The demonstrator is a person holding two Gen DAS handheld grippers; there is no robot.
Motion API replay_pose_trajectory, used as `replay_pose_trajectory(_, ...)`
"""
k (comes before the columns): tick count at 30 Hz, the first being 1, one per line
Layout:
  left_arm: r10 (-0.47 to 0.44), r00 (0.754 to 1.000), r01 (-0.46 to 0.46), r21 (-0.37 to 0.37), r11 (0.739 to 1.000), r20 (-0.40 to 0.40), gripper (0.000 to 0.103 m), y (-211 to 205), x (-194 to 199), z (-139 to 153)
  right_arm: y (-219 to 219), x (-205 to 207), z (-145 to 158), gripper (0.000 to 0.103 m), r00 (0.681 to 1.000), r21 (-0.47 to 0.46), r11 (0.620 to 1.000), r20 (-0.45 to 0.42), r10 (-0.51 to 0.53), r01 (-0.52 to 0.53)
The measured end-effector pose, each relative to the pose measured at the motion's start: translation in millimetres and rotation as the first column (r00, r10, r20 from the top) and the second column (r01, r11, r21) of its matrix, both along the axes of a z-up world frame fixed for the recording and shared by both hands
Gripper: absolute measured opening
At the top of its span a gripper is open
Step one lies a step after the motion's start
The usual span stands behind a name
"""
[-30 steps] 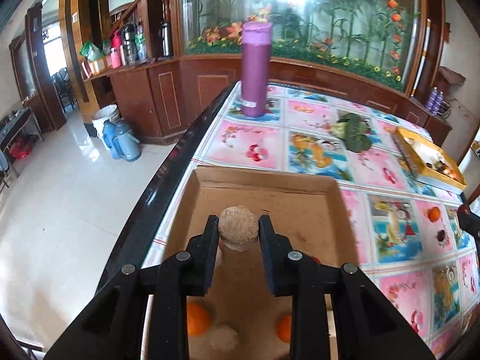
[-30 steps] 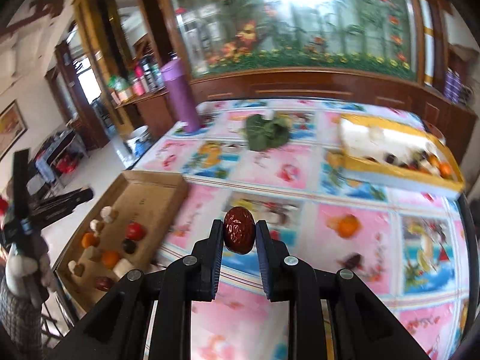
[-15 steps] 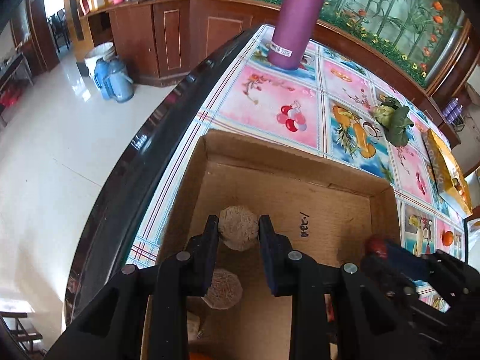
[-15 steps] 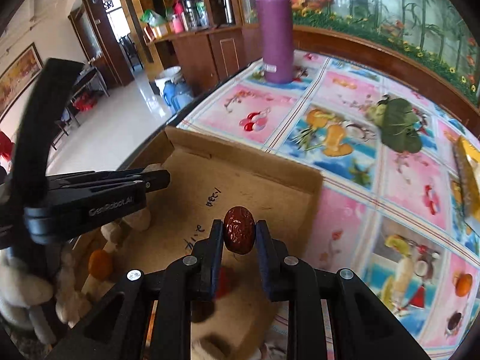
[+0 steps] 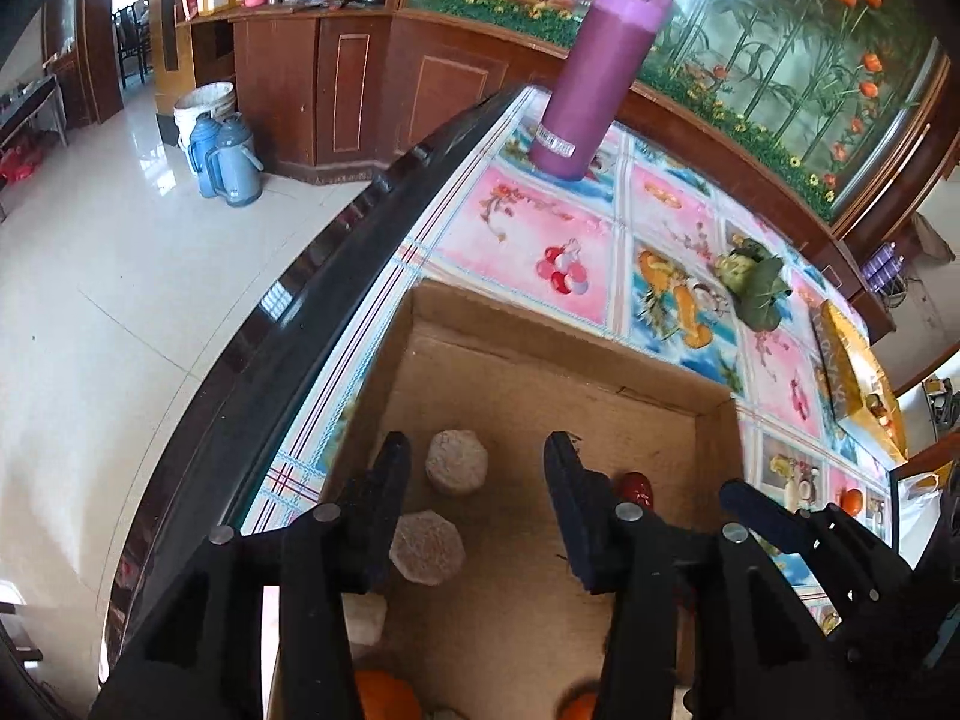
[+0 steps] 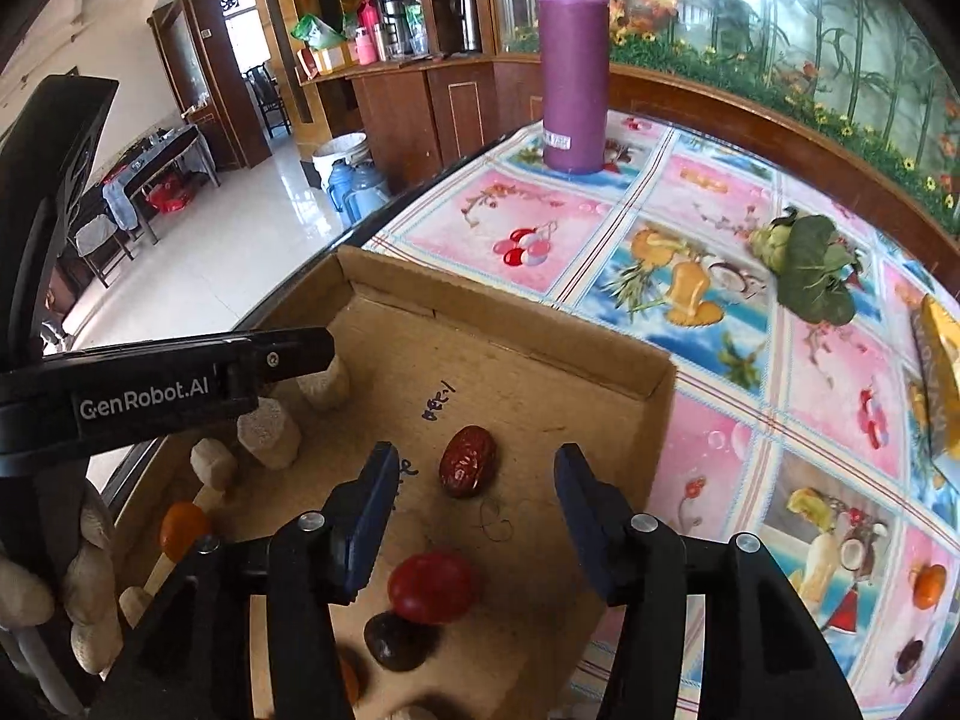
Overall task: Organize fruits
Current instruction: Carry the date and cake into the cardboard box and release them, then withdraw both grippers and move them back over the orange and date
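A shallow cardboard box (image 5: 558, 354) (image 6: 498, 318) lies at the table's left edge. My left gripper (image 5: 477, 474) is open above a beige puffed cake (image 5: 456, 462) lying in the box, with a second cake (image 5: 426, 547) just nearer. My right gripper (image 6: 477, 477) is open above a dark red date (image 6: 467, 461) lying on the box floor; the date also shows in the left wrist view (image 5: 636, 489). A red cherry tomato (image 6: 431, 587), a dark fruit (image 6: 396, 639) and a small orange (image 6: 183, 529) lie in the box too.
A tall purple bottle (image 6: 573, 66) stands at the table's far corner. A green leafy vegetable (image 6: 810, 264) lies mid-table. A yellow tray (image 5: 858, 378) is at the right. A small orange (image 6: 929, 587) and a dark fruit (image 6: 909, 655) lie on the tablecloth.
Both grippers have opened. The beige cake and the red date left the fingers and now lie on the box floor.
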State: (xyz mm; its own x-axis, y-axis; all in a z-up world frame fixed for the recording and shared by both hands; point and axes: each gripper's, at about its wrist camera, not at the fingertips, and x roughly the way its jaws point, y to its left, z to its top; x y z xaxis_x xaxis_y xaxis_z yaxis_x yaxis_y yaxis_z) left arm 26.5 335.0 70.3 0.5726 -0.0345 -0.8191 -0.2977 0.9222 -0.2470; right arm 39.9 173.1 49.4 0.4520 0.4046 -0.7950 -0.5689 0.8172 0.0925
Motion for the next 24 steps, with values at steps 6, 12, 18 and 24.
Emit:
replay_pose_trajectory(6,-0.007,0.992,0.002,0.033,0.999,0.124,0.054,-19,-29,42,-43,-22,20,0.077,0.989,0.131,0.990,-0.141,-0.036,0.055)
replay_pose_trajectory(12,-0.032,0.975,0.021,0.052,0.998,0.218,0.054,-43,-56,77,-116,-48,24,0.084,0.877,0.435,0.853,-0.477,-0.052,0.287)
replay_pose_trajectory(18,-0.081,0.957,0.068,0.055,0.996,0.280,0.054,-75,-88,111,-167,-76,35,0.085,0.819,0.508,0.781,-0.574,-0.008,0.364)
replay_pose_trajectory(24,-0.159,0.895,0.172,0.006,0.985,0.416,0.054,-100,-146,181,-240,-107,103,0.085,0.887,0.446,0.813,-0.427,-0.173,0.373)
